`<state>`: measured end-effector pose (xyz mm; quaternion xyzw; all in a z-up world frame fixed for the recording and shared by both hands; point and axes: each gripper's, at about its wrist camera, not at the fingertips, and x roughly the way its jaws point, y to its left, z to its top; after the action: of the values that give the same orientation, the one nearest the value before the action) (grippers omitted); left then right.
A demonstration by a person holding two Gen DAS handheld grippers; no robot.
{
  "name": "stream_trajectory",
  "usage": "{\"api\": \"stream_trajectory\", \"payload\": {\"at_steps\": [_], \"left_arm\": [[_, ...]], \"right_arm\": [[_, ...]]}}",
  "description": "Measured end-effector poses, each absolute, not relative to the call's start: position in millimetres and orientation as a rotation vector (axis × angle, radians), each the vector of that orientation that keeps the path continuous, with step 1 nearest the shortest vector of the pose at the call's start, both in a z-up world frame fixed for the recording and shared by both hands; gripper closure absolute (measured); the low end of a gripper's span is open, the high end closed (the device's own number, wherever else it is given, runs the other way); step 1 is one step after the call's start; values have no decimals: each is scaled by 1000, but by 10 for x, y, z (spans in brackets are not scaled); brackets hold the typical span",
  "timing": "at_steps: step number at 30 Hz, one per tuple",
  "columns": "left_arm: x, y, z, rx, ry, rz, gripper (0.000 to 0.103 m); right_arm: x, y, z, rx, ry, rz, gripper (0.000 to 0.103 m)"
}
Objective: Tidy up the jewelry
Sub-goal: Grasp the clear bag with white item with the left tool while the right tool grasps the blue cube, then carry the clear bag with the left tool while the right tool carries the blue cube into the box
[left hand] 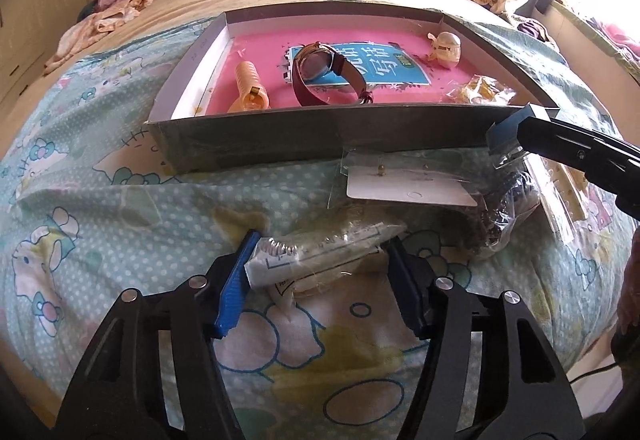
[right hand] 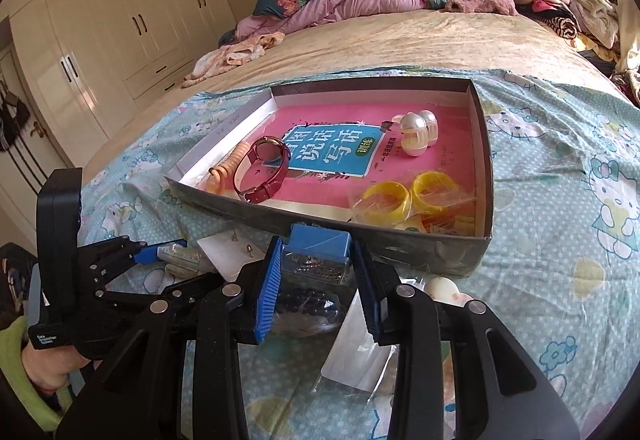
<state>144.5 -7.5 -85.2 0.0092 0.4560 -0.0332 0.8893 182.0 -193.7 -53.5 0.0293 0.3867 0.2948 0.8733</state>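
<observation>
Left gripper (left hand: 316, 272) sits low on the bed sheet (left hand: 100, 200), just in front of the box (left hand: 256, 140). Its blue fingers (left hand: 234, 292) squeeze a clear packet (left hand: 320, 252), probably to lift it into the box beside the watch (left hand: 328, 74).

Right gripper (right hand: 316, 268), also just before the box, pinches a clear bag of dark beads (right hand: 312, 280), raised toward the box edge.
</observation>
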Motion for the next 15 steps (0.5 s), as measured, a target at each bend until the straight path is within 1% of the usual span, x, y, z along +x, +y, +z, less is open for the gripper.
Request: {"api": "stream_trajectory", "payload": {"at_steps": [15], "left_arm": [[1201, 101, -522, -66, 906, -85, 51]], "right_arm": [[1729, -2049, -268, 87, 749, 644, 69]]}}
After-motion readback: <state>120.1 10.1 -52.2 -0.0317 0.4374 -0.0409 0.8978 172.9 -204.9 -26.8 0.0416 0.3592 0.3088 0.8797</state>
